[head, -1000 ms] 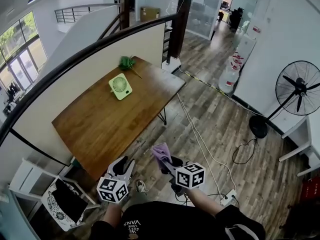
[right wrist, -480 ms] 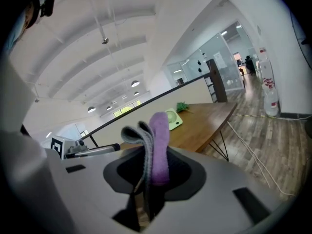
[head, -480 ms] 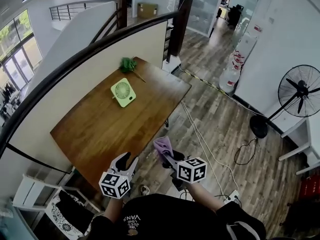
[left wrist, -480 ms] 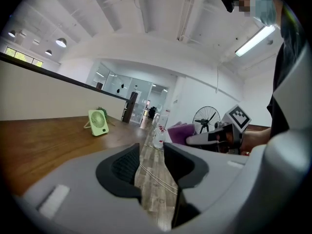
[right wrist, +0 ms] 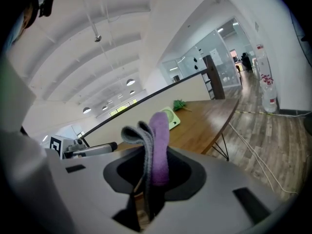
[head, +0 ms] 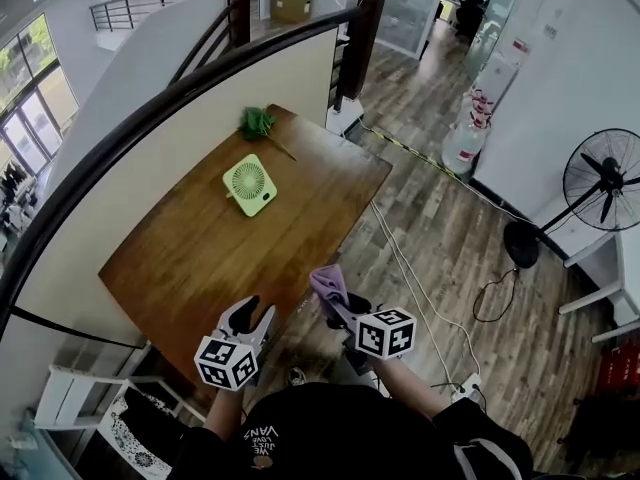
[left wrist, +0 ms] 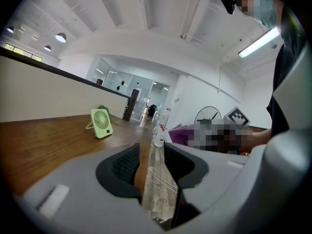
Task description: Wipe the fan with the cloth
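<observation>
**Fan [head: 249, 185] set on the table, cloth clamped in the right gripper**

The small green fan is seen propped on its stand on the wooden table [head: 190, 268], towards the far end. A green sprig [head: 256, 123] lies near it at the far corner. Both grippers are held at the table's near end, well apart from the fan. The purple cloth [right wrist: 158, 145] is pinched between the jaws of the right gripper [right wrist: 146, 179], and its folded top stands up above them. The left gripper [left wrist: 152, 165] is held beside it with its jaws apart. They have just been opening, and nothing is gripped; only the table's edge and the plank floor are seen through the gap. A black pedestal fan [head: 603, 180] is seen by the white wall at the right.
</observation>
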A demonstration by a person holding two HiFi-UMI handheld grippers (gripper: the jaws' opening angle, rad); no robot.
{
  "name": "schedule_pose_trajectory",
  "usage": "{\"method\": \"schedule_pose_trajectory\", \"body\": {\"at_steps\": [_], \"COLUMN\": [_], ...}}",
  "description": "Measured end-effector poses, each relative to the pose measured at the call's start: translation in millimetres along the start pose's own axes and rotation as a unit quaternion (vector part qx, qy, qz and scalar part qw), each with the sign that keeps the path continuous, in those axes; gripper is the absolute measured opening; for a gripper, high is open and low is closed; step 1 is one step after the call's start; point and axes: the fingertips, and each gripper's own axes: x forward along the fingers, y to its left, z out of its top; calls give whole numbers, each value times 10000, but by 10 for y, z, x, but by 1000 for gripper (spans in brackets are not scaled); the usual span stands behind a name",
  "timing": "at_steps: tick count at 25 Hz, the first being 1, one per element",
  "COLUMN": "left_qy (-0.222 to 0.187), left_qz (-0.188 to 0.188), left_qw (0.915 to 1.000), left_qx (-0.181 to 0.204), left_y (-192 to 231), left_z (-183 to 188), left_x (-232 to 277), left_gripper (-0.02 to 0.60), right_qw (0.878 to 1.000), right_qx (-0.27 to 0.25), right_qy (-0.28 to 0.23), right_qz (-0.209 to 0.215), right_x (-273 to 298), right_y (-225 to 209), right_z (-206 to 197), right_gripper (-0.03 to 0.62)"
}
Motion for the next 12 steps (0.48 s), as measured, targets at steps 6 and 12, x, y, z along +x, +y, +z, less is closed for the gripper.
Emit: {"method": "schedule_pose_trajectory", "body": {"at_steps": [6, 12], "left_qy": [-23, -198], "left_qz": [298, 908], "left_qw": [9995, 9952], "left_qx": [-123, -319], "left_y": [159, 307], "left_z": [36, 221], "left_x": [324, 660], "left_gripper": [143, 144], "right_qw": [9996, 9962], "right_qx": [-65, -297], "right_qy": [145, 447], "right_qz": [245, 681], "right_x": [329, 619], "right_y": [-341, -654], "right_z": [220, 558], "right_gripper": [101, 101]}}
